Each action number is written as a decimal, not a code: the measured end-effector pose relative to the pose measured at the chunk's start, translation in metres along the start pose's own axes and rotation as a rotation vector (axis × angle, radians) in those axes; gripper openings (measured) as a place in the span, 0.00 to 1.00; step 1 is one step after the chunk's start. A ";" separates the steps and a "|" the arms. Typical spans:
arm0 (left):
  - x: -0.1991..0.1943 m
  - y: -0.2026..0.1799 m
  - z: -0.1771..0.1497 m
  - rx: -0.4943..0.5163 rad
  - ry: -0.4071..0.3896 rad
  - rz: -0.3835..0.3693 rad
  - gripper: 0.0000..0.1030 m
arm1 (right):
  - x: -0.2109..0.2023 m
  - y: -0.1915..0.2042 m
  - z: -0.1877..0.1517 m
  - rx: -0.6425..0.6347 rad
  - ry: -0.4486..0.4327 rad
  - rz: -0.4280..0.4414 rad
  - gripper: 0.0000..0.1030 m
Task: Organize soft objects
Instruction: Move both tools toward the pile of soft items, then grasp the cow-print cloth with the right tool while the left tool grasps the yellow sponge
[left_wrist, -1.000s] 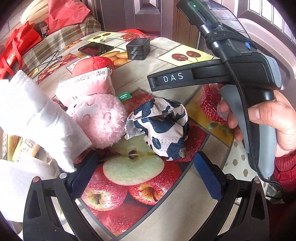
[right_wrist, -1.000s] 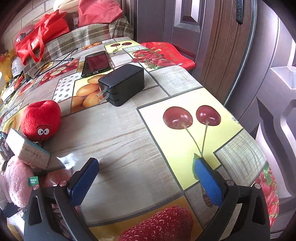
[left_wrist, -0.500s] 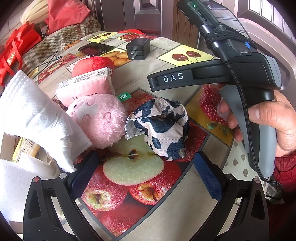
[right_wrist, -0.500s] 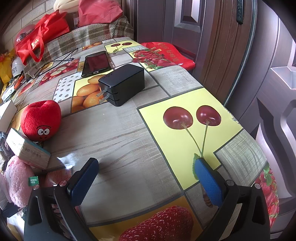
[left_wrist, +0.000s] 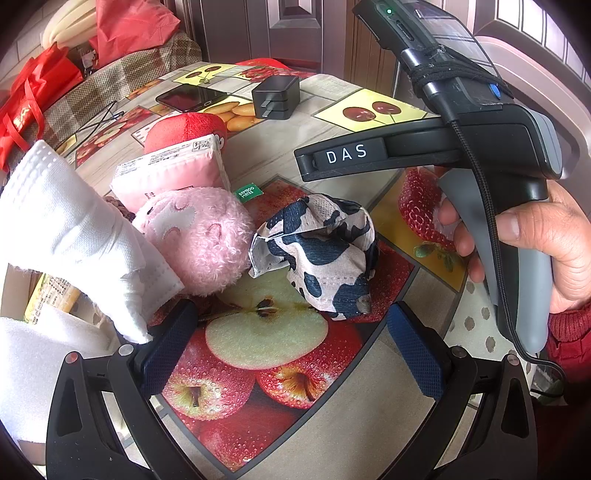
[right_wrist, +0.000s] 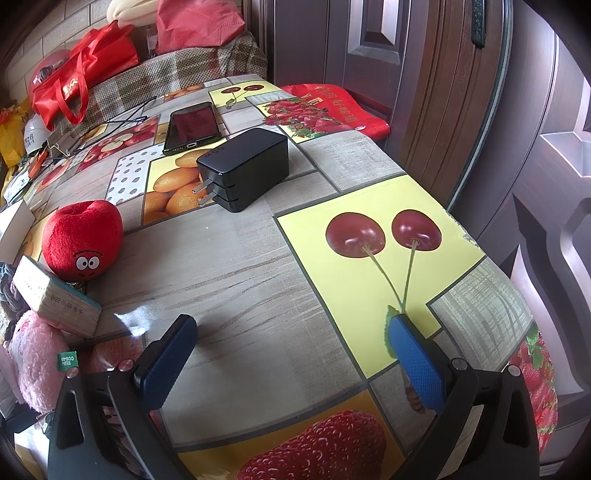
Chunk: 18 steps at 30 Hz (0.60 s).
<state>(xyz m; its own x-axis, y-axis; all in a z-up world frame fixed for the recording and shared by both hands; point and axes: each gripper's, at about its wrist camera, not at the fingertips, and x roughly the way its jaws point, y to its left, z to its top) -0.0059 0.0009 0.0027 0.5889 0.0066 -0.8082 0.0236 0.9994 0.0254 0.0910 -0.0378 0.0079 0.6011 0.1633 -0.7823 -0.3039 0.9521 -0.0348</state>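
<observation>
In the left wrist view a cow-print cloth lies crumpled on the fruit-print tablecloth, just beyond my open, empty left gripper. Left of it sit a pink plush, a pink tissue pack, a red apple plush and a white cloth. My right gripper's body hangs above the table at right, held by a hand. In the right wrist view the right gripper is open and empty over bare tablecloth; the red apple plush, the tissue pack and the pink plush lie at left.
A black charger and a phone lie further back on the table. Red bags sit on a checked cover behind. The table's right edge runs close to a brown door.
The white cloth at left has shifted slightly up and right. Both grippers are nearly still.
</observation>
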 end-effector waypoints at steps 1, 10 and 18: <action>0.000 0.000 0.000 0.000 0.000 0.000 1.00 | 0.000 0.000 0.000 0.000 0.000 0.000 1.00; 0.003 -0.005 0.002 0.002 0.001 0.009 1.00 | 0.000 0.000 0.000 0.001 -0.001 0.001 1.00; -0.073 -0.005 -0.012 -0.069 -0.199 -0.108 1.00 | -0.011 -0.024 0.000 0.140 -0.062 0.118 1.00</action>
<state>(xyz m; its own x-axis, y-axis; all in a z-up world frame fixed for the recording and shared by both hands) -0.0591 -0.0040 0.0546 0.7339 -0.1000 -0.6718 0.0436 0.9940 -0.1003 0.0916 -0.0621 0.0173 0.6130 0.2875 -0.7360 -0.2719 0.9513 0.1451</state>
